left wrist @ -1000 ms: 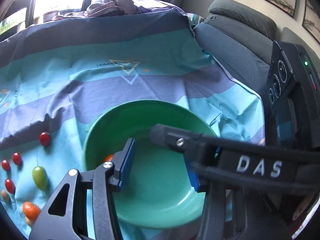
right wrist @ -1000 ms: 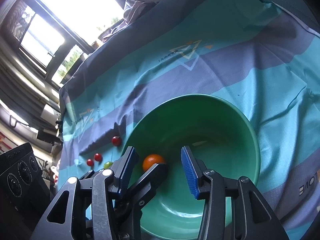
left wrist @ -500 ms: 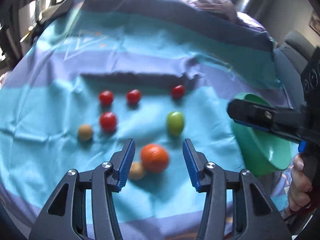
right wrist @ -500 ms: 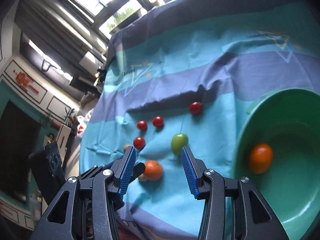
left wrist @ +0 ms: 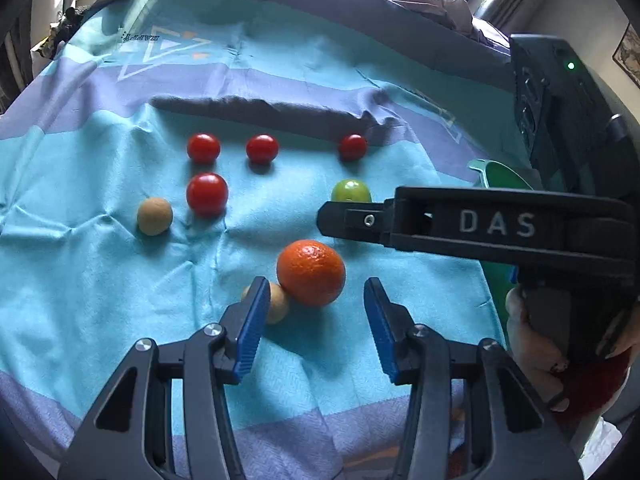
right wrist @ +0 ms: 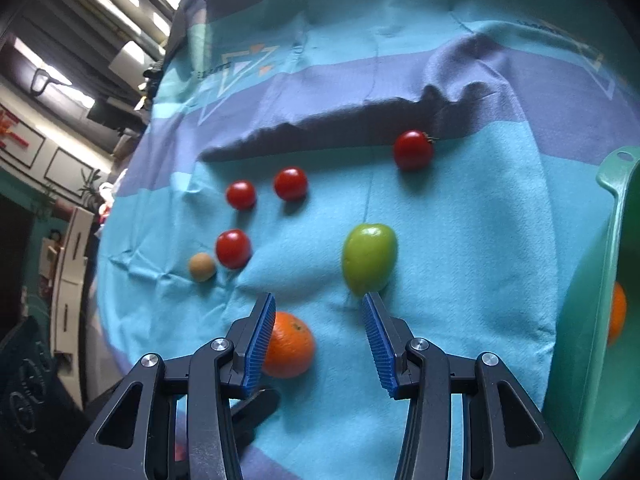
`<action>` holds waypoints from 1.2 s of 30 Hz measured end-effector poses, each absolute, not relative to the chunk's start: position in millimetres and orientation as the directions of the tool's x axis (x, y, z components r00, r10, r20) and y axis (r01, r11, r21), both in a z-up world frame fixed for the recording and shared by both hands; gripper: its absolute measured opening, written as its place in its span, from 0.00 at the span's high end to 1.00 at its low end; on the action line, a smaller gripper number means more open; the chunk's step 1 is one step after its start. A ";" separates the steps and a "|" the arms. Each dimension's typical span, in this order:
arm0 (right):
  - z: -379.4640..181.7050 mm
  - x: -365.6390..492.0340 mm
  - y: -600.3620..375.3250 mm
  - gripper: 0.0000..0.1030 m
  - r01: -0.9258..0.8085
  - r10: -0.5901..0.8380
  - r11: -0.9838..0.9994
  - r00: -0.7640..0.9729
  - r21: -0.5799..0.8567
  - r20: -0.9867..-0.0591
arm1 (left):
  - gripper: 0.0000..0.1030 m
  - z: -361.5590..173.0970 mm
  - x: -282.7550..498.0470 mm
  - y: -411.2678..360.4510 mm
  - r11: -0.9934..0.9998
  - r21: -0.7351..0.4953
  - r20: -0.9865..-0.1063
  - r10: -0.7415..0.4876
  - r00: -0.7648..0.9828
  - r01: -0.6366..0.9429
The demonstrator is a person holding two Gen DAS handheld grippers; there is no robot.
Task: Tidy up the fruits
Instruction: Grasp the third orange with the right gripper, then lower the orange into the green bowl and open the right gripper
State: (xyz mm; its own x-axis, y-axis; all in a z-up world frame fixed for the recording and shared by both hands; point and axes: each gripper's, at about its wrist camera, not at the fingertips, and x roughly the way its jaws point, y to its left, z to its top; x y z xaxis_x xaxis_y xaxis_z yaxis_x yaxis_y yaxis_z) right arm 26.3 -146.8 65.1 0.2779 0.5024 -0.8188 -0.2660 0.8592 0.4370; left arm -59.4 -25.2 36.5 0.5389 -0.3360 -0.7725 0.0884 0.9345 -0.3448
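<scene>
Loose fruit lies on a blue striped cloth (left wrist: 100,280). In the left wrist view an orange (left wrist: 311,272) sits just ahead of my open left gripper (left wrist: 314,292), between the fingertips and untouched. A tan ball (left wrist: 280,306) rests against it by the left finger. My right gripper (right wrist: 319,300) is open and empty. A green fruit (right wrist: 370,264) lies just past its right fingertip, and the orange (right wrist: 290,344) is beside its left finger. The green bowl (right wrist: 592,280) at the right edge holds another orange (right wrist: 618,318).
Several red tomatoes, such as one (left wrist: 207,194) and another (right wrist: 413,150), and a second tan ball (left wrist: 155,216) are spread farther back. A cloth fold (left wrist: 260,112) casts a dark ridge behind them. A person's hand (left wrist: 532,332) holds the right gripper's body (left wrist: 496,224) across the left view.
Both grippers swung left from over the green bowl to the fruit on the cloth. The left closed in on the orange and the right on the green fruit. Jaws stayed open.
</scene>
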 end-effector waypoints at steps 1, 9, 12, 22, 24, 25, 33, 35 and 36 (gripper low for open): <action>65.4 24.8 -144.5 0.53 -0.284 0.533 0.839 0.256 0.465 -0.806 | 0.54 35.7 -58.0 -27.4 0.939 -0.332 -0.778 -0.326 0.538 0.088; 38.7 23.6 -126.8 0.56 -0.286 0.553 0.816 0.133 0.503 -0.822 | 0.55 36.5 -50.9 -32.5 0.946 -0.308 -0.778 -0.313 0.545 0.102; 41.4 22.9 -129.3 0.58 -0.280 0.556 0.816 0.144 0.506 -0.818 | 0.55 41.0 -50.5 -33.3 0.941 -0.322 -0.772 -0.324 0.547 0.103; 112.1 2.7 -210.6 0.59 -0.238 0.570 0.820 0.424 0.521 -0.704 | 0.55 108.9 -52.1 -105.9 0.899 -0.246 -0.646 -0.431 0.630 0.363; 120.9 -0.1 -233.3 0.59 -0.204 0.549 0.829 0.481 0.521 -0.684 | 0.55 115.7 -48.1 -125.2 0.874 -0.256 -0.632 -0.474 0.612 0.413; 125.0 -3.4 -248.6 0.59 -0.180 0.534 0.833 0.511 0.523 -0.674 | 0.55 117.8 -45.2 -136.6 0.859 -0.264 -0.628 -0.498 0.598 0.439; 129.1 -20.2 -332.0 0.59 -0.001 0.401 0.853 0.642 0.522 -0.654 | 0.55 121.4 -35.0 -218.9 0.756 -0.253 -0.625 -0.604 0.495 0.603; 125.5 -22.4 -346.7 0.58 0.045 0.369 0.853 0.651 0.519 -0.663 | 0.55 117.8 -31.8 -231.6 0.738 -0.271 -0.633 -0.620 0.463 0.618; 123.8 -24.0 -354.1 0.58 0.065 0.358 0.853 0.652 0.519 -0.669 | 0.55 115.8 -30.7 -237.0 0.734 -0.272 -0.638 -0.621 0.454 0.622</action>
